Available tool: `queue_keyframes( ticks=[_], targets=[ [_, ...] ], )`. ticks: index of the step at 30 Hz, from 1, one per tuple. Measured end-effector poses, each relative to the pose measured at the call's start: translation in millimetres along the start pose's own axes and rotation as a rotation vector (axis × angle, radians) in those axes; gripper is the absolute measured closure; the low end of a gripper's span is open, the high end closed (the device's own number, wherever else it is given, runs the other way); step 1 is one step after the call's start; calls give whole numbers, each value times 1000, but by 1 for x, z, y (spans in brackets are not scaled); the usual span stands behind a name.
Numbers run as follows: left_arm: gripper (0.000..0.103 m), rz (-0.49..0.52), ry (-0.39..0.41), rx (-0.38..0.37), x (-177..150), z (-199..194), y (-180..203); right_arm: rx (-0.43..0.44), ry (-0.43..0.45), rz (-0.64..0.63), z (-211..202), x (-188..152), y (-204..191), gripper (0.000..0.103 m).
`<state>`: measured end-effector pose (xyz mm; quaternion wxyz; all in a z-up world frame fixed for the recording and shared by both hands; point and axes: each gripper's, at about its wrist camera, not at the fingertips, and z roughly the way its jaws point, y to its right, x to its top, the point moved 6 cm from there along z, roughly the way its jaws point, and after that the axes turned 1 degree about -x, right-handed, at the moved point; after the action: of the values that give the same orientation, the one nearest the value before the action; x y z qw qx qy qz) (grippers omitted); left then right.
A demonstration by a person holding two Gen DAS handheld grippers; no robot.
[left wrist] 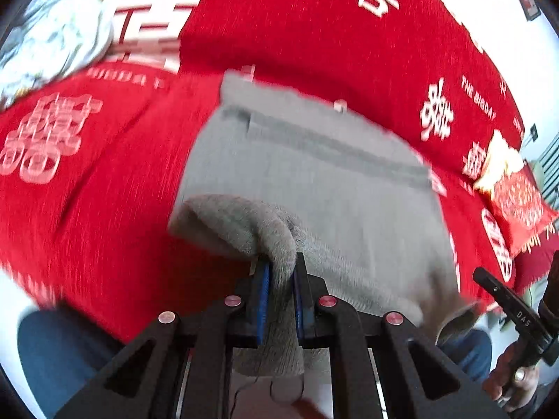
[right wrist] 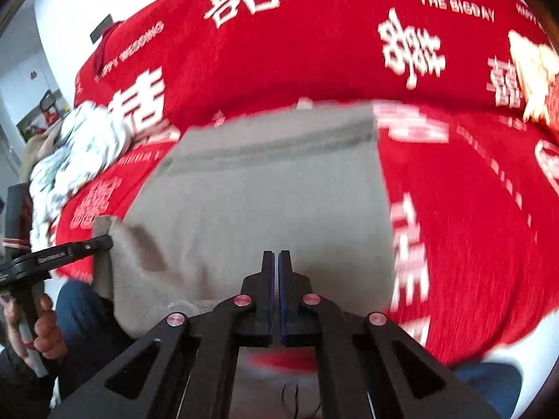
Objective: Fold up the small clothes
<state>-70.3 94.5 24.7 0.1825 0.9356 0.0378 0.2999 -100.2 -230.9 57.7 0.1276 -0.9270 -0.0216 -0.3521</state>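
Note:
A grey knitted garment [left wrist: 314, 181] lies on a red bed cover [left wrist: 104, 209], with a darker stripe across its far part. My left gripper [left wrist: 282, 265] is shut on a bunched near-left corner of the garment and lifts it. In the right wrist view the grey garment [right wrist: 265, 192] lies flat ahead. My right gripper [right wrist: 276, 258] has its jaws almost together over the near edge; whether it pinches cloth I cannot tell. The left gripper [right wrist: 104, 242] shows at the left, holding the garment's corner.
A white patterned cloth [left wrist: 52, 42] is heaped at the far left of the bed. A red and gold packet [left wrist: 513, 188] lies at the right. The person's blue-jeaned legs [left wrist: 56, 349] are at the bed's near edge. The other gripper's handle [left wrist: 506, 307] is at lower right.

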Motion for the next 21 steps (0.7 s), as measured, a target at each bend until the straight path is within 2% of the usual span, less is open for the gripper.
queue_keyframes(
  ticks=[3, 5, 7, 9, 10, 11, 12, 13, 14, 17, 18, 19, 20, 21],
  targets=[
    [90, -15, -1, 34, 26, 30, -8, -5, 1, 57, 28, 24, 7, 101],
    [90, -45, -32, 47, 28, 47, -17, -24, -35, 75, 51, 31, 14, 101],
    [90, -75, -61, 42, 18, 56, -23, -11, -95, 124, 65, 18, 17, 101],
    [90, -50, -44, 43, 14, 50, -22, 63, -121, 193, 58, 3, 20, 97],
    [90, -31, -38, 47, 11, 46, -21, 76, -129, 205, 53, -6, 22, 92],
    [90, -17, -38, 49, 8, 45, -19, 71, -134, 212, 45, -16, 25, 71],
    [90, -8, -42, 48, 4, 42, -19, 59, -139, 228, 37, -29, 28, 38],
    [90, -5, -50, 39, 0, 40, -19, 51, -145, 252, 29, -41, 31, 26],
    [89, -10, -60, 28, -4, 38, -18, 59, -149, 277, 21, -52, 33, 20],
    [89, -44, -81, -15, -14, 33, -19, 99, -177, 327, 9, -71, 31, 20],
    [82, -54, -88, -30, -17, 31, -18, 108, -195, 355, 11, -74, 31, 20],
    [52, -63, -104, -42, -21, 31, -18, 128, -221, 387, 16, -78, 28, 20],
    [16, -81, -124, -51, -27, 31, -18, 130, -246, 404, 23, -80, 26, 20],
    [10, -104, -112, -54, -30, 28, -19, 111, -266, 414, 29, -84, 26, 20]
  ],
)
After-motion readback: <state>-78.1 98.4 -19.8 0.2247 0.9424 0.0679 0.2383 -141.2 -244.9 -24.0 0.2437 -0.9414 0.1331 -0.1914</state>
